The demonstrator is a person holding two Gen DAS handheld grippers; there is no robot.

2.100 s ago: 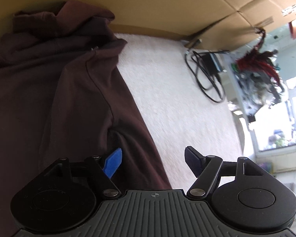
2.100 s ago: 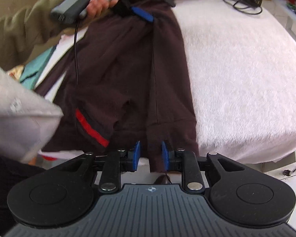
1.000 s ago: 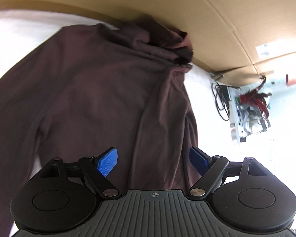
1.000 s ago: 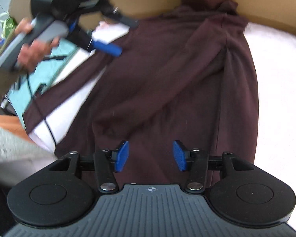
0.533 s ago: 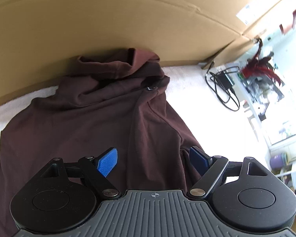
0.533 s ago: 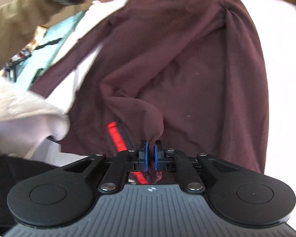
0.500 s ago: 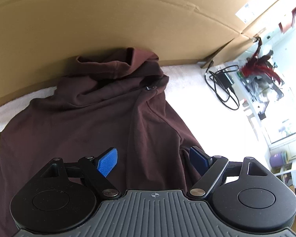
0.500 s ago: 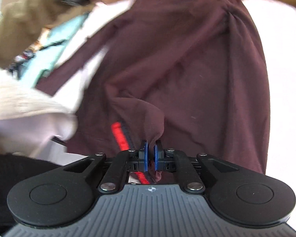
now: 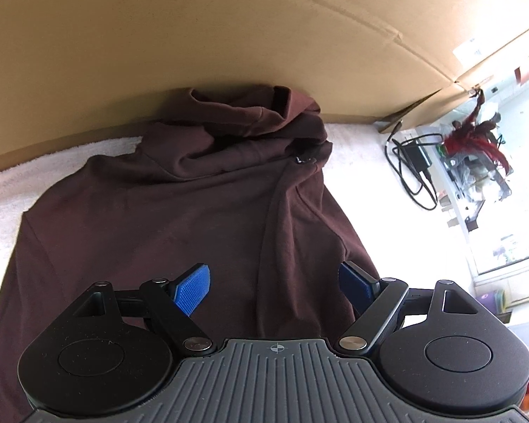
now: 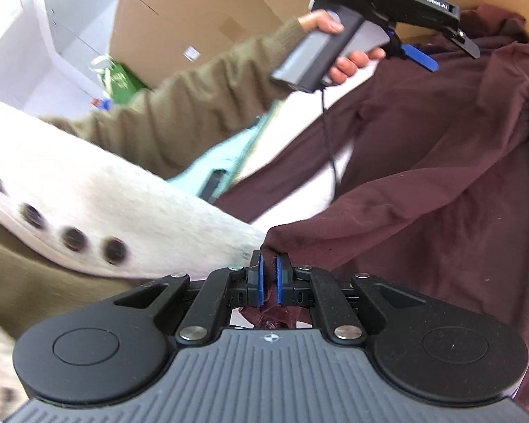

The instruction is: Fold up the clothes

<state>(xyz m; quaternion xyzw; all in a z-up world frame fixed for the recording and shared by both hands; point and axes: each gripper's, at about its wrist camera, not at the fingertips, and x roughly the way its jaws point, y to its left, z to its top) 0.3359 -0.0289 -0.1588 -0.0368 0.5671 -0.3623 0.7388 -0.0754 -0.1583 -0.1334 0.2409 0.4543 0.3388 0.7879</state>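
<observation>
Left wrist view, white fleecy surface (image 9: 356, 162), cardboard wall (image 9: 194, 46)

From my remote seat: the hoodie (image 9: 180, 218) runs off the left wrist frame's lower left edge, its hem hidden behind the gripper body. Right wrist view: the white fleece sleeve (image 10: 98, 208) is motion-blurred, its dark spots smeared; the shelf clutter (image 9: 476, 141) is too small to identify.
</observation>
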